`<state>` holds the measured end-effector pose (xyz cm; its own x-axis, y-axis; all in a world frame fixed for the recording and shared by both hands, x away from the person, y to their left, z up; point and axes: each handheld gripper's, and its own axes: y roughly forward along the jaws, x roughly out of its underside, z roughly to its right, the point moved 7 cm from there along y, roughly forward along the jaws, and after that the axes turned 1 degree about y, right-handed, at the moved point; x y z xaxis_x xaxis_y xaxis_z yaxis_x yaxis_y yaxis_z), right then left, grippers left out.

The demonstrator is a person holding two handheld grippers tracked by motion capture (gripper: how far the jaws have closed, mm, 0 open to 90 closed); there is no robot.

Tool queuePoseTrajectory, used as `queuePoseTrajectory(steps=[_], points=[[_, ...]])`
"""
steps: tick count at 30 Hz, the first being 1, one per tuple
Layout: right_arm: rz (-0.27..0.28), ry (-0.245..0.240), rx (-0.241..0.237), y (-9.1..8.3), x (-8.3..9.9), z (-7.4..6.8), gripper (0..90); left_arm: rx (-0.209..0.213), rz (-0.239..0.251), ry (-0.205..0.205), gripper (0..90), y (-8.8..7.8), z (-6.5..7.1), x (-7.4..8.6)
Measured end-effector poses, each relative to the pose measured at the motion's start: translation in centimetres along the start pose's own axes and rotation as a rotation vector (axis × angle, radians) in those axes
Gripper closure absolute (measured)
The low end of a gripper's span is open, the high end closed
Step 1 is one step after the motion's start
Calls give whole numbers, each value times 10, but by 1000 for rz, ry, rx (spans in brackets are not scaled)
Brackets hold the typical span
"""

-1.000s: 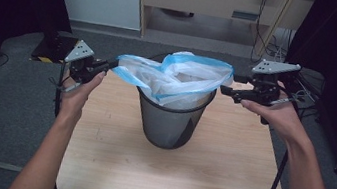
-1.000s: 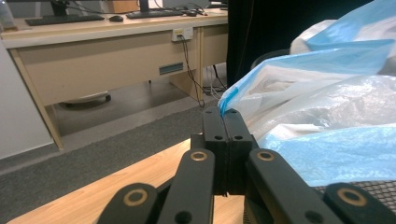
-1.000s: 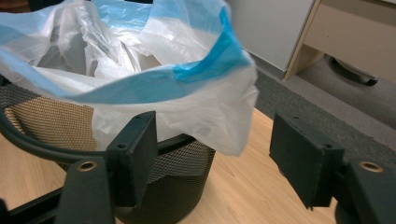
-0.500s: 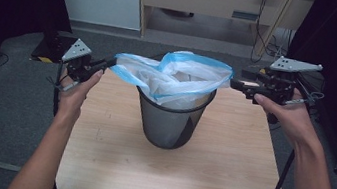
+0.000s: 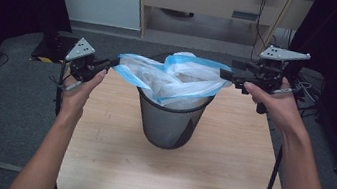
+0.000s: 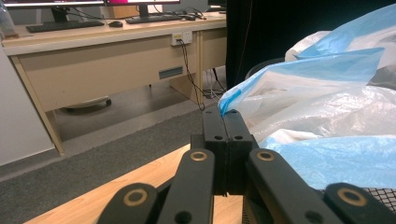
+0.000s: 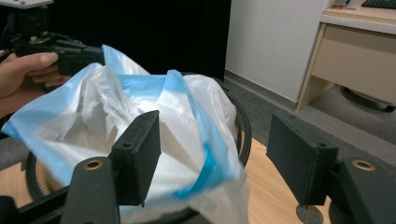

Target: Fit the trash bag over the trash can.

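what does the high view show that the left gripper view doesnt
The high view alone gives the whole table, the full mesh bin, both forearms and the right gripper, jaws open beside the bag's edge. The left gripper view alone gives a desk with keyboards and a close look at the left gripper shut on the bag's blue edge. Both share the blue-rimmed white bag, the left gripper and the wooden tabletop.
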<state>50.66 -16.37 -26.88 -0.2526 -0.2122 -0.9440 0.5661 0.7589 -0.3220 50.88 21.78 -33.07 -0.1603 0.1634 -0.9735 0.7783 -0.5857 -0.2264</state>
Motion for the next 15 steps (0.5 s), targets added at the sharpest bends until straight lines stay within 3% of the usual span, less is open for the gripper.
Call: queuePoseTrajectory(steps=[6,9,11,12,13,15], points=[[-12,-6,7,10,-8,0,352,2,3,5,898,-1,1,-2],[-75,-42,32,22,-7,0,478,0,0,9,899,-1,-1,-2],[-123,-62,32,27,-2,0,629,-6,-2,8,899,-1,-3,-1],[-146,-63,34,30,1,0,705,-9,-5,7,899,-2,-4,-1],[-146,-63,34,30,1,0,705,-12,-5,5,899,-3,-6,0],[-193,-50,44,33,9,4,837,-22,-3,3,900,-5,-9,0]])
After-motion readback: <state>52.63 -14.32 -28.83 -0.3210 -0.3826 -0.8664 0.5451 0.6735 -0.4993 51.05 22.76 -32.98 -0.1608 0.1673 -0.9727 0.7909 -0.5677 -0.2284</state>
